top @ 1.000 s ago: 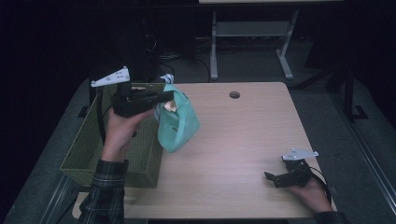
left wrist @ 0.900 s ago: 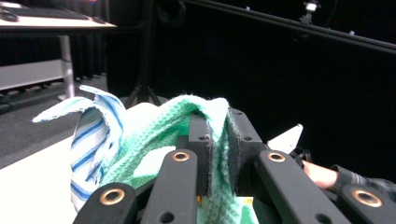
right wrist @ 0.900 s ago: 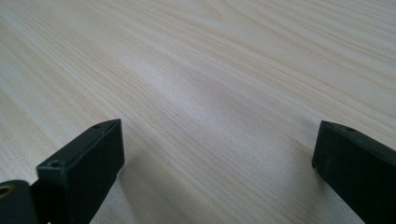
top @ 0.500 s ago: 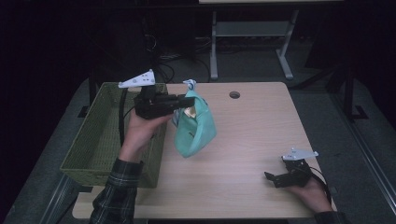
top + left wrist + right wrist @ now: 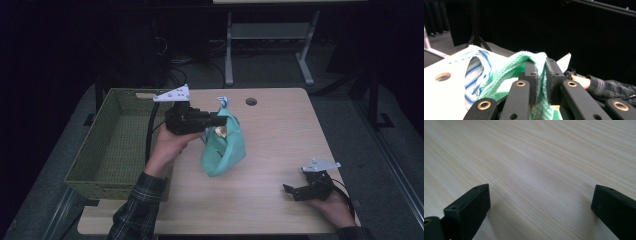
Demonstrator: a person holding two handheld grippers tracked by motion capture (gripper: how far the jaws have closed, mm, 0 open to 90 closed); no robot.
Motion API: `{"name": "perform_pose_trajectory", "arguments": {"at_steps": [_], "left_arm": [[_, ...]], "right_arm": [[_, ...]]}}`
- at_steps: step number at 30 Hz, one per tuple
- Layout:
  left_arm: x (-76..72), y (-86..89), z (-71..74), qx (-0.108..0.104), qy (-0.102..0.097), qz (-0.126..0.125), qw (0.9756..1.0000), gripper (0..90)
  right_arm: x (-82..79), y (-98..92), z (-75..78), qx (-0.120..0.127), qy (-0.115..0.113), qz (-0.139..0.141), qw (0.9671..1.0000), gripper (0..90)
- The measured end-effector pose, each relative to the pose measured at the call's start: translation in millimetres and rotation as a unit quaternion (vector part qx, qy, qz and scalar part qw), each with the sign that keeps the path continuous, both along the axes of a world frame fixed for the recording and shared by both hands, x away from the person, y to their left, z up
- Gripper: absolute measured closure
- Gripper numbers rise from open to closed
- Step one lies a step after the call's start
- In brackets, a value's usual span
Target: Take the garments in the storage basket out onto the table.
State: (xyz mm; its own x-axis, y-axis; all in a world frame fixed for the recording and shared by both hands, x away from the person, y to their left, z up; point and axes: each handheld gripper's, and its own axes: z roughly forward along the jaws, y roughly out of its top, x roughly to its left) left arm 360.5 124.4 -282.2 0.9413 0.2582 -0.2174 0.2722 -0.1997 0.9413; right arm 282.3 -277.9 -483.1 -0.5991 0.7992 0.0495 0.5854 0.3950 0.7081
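Note:
A bundle of green cloth (image 5: 223, 145) hangs over the middle of the wooden table (image 5: 280, 130), its lower end close to the tabletop. My left gripper (image 5: 216, 120) is shut on its upper edge. In the left gripper view the green waffle cloth (image 5: 519, 67) is pinched between the two jaws, with a blue-striped white cloth (image 5: 477, 72) beside it. My left gripper (image 5: 541, 77) points across the table. My right gripper (image 5: 295, 191) rests low on the table at the front right, open, with bare wood between its jaws (image 5: 539, 202).
A green woven basket (image 5: 117, 142) stands at the table's left edge, just left of the held cloth. A round cable hole (image 5: 251, 101) is in the tabletop at the back. A metal frame (image 5: 270, 35) stands on the floor beyond the table.
My left gripper has carried the green cloth bundle rightward from over the basket's edge toward the middle of the table. The right gripper has stayed put.

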Motion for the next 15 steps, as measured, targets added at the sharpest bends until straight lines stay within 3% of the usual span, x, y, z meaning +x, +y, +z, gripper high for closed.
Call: {"name": "perform_pose_trajectory", "arguments": {"at_steps": [15], "left_arm": [[3.4,-38.5,-26.5,0.038,0.005,-0.024,0.9990,81.2]], "right_arm": [[-0.8,1.3,0.0,-0.006,-0.001,0.000,1.0000,1.9]]}}
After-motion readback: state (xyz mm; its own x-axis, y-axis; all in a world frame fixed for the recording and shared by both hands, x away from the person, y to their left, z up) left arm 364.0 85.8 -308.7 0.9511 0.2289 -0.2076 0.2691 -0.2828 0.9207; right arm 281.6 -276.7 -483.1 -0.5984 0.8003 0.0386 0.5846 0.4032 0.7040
